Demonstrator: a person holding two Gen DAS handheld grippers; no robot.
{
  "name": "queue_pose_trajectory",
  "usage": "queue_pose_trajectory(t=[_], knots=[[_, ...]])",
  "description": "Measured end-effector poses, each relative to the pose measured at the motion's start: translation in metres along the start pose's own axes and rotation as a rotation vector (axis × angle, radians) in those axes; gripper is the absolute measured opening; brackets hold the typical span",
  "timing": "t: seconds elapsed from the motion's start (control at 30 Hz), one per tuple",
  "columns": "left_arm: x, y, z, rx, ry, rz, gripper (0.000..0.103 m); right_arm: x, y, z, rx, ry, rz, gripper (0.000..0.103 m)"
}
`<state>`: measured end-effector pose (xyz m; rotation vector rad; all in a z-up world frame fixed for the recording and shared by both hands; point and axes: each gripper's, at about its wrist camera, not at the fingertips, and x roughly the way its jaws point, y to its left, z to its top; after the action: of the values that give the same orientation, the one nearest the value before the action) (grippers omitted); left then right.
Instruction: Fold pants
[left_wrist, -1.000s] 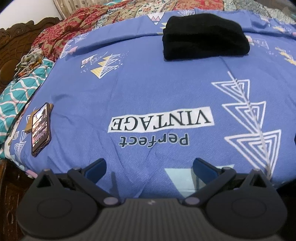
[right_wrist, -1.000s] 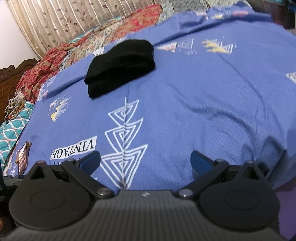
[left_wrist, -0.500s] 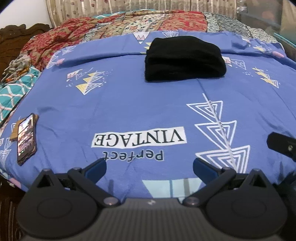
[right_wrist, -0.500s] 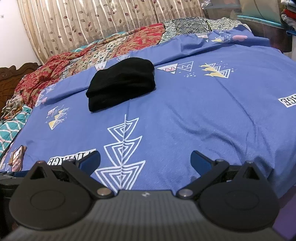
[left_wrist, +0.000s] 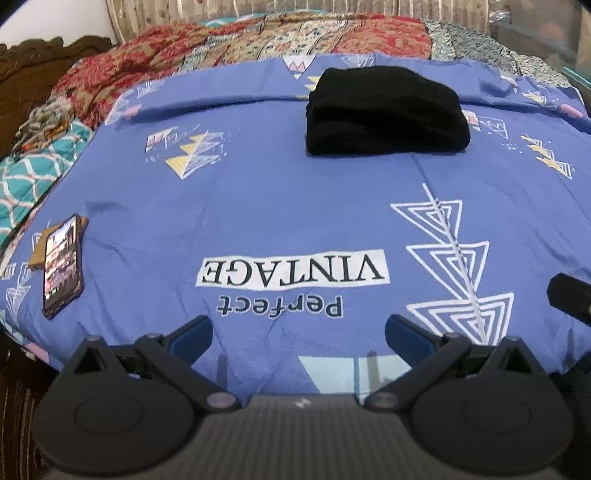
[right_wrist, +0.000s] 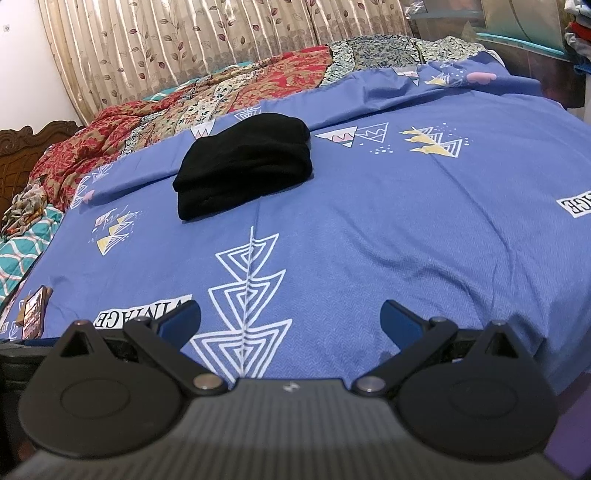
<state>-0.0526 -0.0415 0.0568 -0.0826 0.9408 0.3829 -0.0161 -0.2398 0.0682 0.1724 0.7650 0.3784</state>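
Left wrist view: the left tool hangs over the near edge of the bed, fingers apart and empty. The black pants lie far off as a compact folded stack, apparently finished. A phone rests at the left edge.

Right wrist view: the right tool is likewise spread and empty, well apart from the pants, so the folds sit undisturbed.

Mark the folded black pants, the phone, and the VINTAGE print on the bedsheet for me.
Folded black pants (left_wrist: 386, 112): left wrist view, middle of the top layer.
Dark rectangular phone (left_wrist: 61, 266): left wrist view, centre of its lit screen.
White VINTAGE print on the blue bedsheet (left_wrist: 291, 268): left wrist view, middle letters.
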Motion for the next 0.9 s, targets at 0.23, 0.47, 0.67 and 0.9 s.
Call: queue_pose_trajectory(t=[0.23,0.47,0.67,0.9], knots=[[0.0036,-0.0017,-0.0024,0.008,0.021,0.022,0.103,0.0,0.0017,-0.001,0.006,0.002,-0.001,0.103],[0.0042,-0.0033,-0.0039,0.019,0.026,0.031,0.103,-0.0003,0.0013,-0.0023,0.016,0.005,0.001,0.103],[0.006,-0.003,-0.004,0.019,0.038,0.028,0.103,-0.0005,0.0006,-0.0035,0.024,0.005,0.002,0.103],[0.0079,-0.004,-0.0058,0.015,0.054,0.028,0.103,0.0013,-0.0016,-0.0038,0.034,0.014,0.005,0.103]])
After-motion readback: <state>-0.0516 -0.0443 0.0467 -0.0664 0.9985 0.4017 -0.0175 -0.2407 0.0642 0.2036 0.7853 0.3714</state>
